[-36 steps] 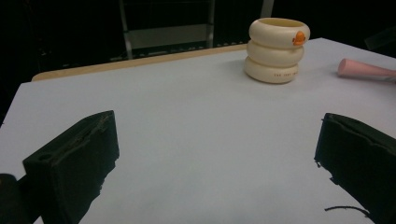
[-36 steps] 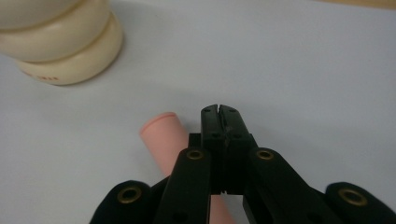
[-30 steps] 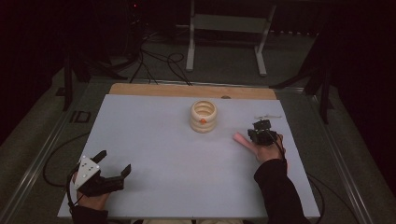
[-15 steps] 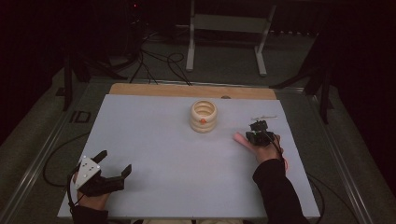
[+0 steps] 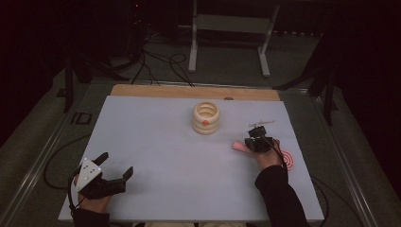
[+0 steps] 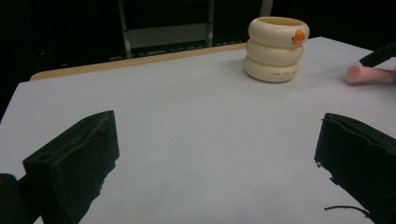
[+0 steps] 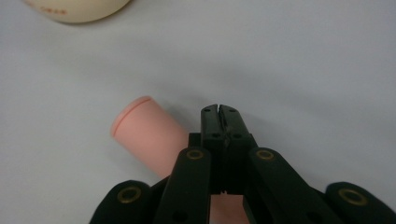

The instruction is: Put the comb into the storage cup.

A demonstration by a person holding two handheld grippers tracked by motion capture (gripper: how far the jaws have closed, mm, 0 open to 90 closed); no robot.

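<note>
Dark room around a pale table (image 5: 156, 142) with a bare wooden strip along its far edge; a metal stand and cables on the floor beyond.

High view: a cream ringed holder (image 5: 206, 117) stands upright toward the far edge, a little right of centre. The pink cylinder (image 5: 238, 146) lies flat on the table toward the right edge, nearer the person than the holder and well apart from it. Its long axis runs roughly across the table; the free end points toward the left edge, the other end is hidden under the right gripper (image 5: 258, 142). A red ring target (image 5: 289, 161) is marked near the right edge, beside the right hand (image 5: 269, 158). The left gripper (image 5: 115, 171) sits near the near left corner, jaws spread wide with nothing between them.

Left gripper view: its own two black jaws stand far apart over bare table. The holder (image 6: 277, 49) shows as three stacked rings with a small orange mark on the top ring, a detail faint from above. The pink cylinder (image 6: 366, 74) lies at the right margin, its rounded end toward the holder, a black tip above it.

Right gripper view: right gripper (image 7: 219, 112) has its jaws closed tip to tip, pads meeting with nothing between them. The pink cylinder (image 7: 149, 135) lies just left of and below the jaws, its flat end up-left toward the holder's base (image 7: 77, 10). Whether the jaws touch it I cannot tell.
</note>
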